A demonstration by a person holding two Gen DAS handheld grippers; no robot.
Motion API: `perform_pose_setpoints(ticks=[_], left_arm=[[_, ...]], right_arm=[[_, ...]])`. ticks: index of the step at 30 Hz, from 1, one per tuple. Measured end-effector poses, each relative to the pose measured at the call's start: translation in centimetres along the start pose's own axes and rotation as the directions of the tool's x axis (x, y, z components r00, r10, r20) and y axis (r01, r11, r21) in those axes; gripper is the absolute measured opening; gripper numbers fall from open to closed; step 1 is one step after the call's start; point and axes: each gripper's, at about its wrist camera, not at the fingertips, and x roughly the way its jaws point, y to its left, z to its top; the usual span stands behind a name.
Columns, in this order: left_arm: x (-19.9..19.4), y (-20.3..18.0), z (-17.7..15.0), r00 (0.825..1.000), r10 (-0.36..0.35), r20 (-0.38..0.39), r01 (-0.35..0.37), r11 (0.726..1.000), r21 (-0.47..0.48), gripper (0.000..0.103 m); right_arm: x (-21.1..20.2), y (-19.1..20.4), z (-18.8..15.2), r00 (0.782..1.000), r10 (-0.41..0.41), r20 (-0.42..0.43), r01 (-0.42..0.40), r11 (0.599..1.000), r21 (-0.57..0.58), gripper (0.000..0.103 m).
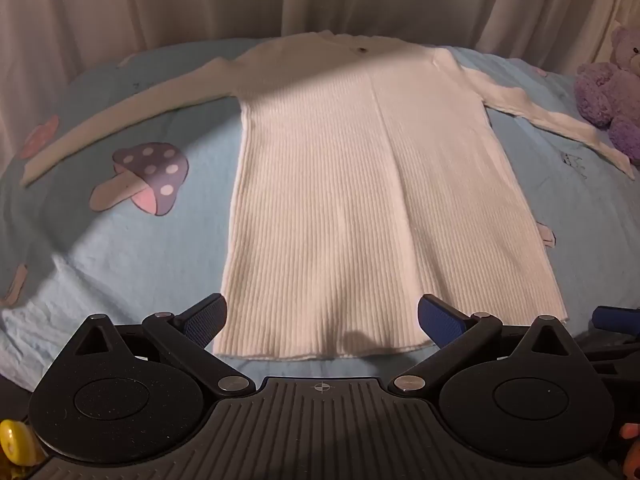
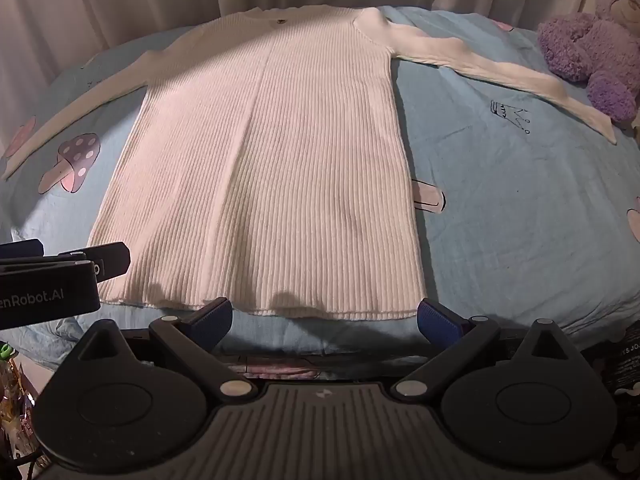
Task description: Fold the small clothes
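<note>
White ribbed sweater (image 1: 360,184) lies flat on the blue bed sheet (image 1: 120,248), sleeves spread out — hem nearest the cameras. Left tongs (image 1: 322,320) and right tongs (image 2: 324,320) both gape wide just at the hem, holding nothing. Purple teddy (image 2: 592,44) sits by the right sleeve.

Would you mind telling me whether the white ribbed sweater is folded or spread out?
Spread out: the white ribbed knit sweater lies flat on the blue bedsheet, both sleeves extended sideways.
</note>
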Motion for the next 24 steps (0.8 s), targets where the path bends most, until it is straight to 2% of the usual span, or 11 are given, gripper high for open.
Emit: perform_pose_setpoints(ticks=[8,10,24], left_arm=[[-0.2,0.3,-1.4,1.000,0.002,0.017,-0.002,1.000,-0.003,0.103],[0.2,-0.1,-0.2,1.000,0.004,-0.014,-0.004,1.000,0.004,0.103],[0.4,0.0,-0.3,1.000,0.005,-0.021,-0.005,1.000,0.003,0.103]], right_arm=[[0.1,0.0,0.0,1.000,-0.001,-0.002,0.001,1.000,0.000,0.099],[0.1,0.1,-0.1,1.000,0.000,-0.002,0.000,1.000,-0.001,0.099],[-0.1,0.1,0.2,1.000,0.003,-0.004,-0.003,1.000,-0.006,0.099]])
